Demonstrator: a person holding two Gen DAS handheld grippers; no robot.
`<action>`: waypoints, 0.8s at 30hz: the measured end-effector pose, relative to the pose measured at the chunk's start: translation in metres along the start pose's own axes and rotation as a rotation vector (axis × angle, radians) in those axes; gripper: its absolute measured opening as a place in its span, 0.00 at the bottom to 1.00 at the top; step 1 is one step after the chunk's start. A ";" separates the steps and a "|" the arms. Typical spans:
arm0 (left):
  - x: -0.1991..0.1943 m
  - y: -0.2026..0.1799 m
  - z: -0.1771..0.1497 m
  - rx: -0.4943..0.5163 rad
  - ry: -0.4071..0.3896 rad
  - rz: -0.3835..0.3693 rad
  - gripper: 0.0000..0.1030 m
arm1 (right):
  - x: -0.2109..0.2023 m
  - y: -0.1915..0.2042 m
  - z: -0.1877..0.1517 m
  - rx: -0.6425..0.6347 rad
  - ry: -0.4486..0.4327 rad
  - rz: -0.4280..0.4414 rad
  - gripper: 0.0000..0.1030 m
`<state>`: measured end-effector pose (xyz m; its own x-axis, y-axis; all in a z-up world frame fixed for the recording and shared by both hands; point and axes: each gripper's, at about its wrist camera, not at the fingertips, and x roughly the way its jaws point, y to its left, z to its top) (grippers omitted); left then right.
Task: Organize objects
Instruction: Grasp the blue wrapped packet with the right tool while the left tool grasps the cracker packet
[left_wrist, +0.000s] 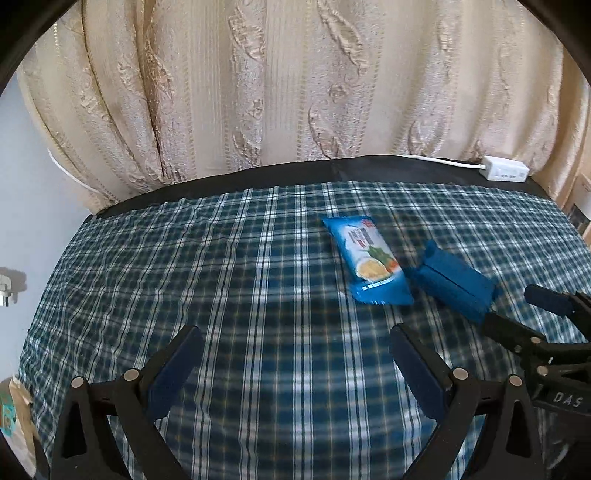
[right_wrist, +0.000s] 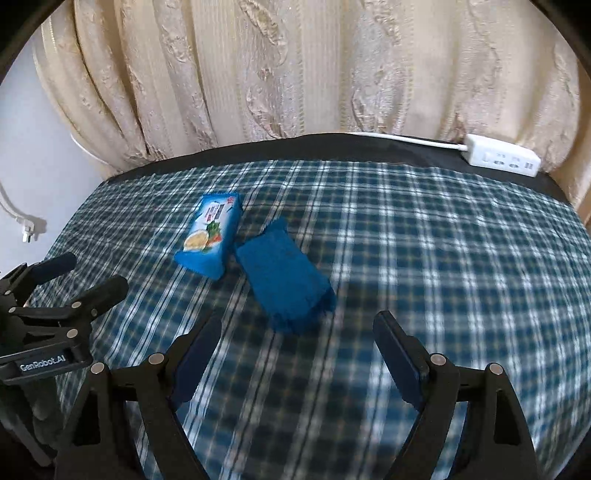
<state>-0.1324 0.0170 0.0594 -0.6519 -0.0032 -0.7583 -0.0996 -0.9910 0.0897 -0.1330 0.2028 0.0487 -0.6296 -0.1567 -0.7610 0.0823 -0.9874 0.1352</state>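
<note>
On the far left, a white plug (right_wrist: 27, 230) hangs by the wall, at about 9 o'clock. The left gripper (left_wrist: 295, 360) has its two fingers spread wide, and there is nothing between them, only the checked cloth (left_wrist: 184, 277). A snack pack with a picture on it (left_wrist: 367, 258) lies face up on the cloth, at about 1 o'clock from the left gripper. Just to its right lies a plain blue pack (left_wrist: 450, 278), almost touching the first one at one corner. The right gripper (right_wrist: 295, 334) is spread wide too, and it holds nothing. The plain blue pack sits just past its fingertips, at about 12 o'clock. The table edge (right_wrist: 332, 146) is dark, and a cream curtain (right_wrist: 295, 66) hangs behind it. A white power strip (right_wrist: 502, 158) rests at the back right, at about 2 o'clock.
</note>
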 end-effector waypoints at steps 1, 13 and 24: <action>0.003 0.001 0.002 -0.001 0.004 0.001 1.00 | 0.005 0.001 0.003 -0.004 0.001 0.005 0.83; 0.036 0.000 0.032 -0.015 0.031 0.035 1.00 | 0.042 0.002 0.021 -0.049 0.017 0.025 0.83; 0.053 -0.021 0.049 -0.006 0.043 0.011 1.00 | 0.055 0.011 0.014 -0.134 0.011 -0.052 0.47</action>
<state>-0.2012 0.0442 0.0492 -0.6200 -0.0194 -0.7843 -0.0879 -0.9917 0.0940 -0.1775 0.1832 0.0173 -0.6276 -0.1045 -0.7715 0.1528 -0.9882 0.0096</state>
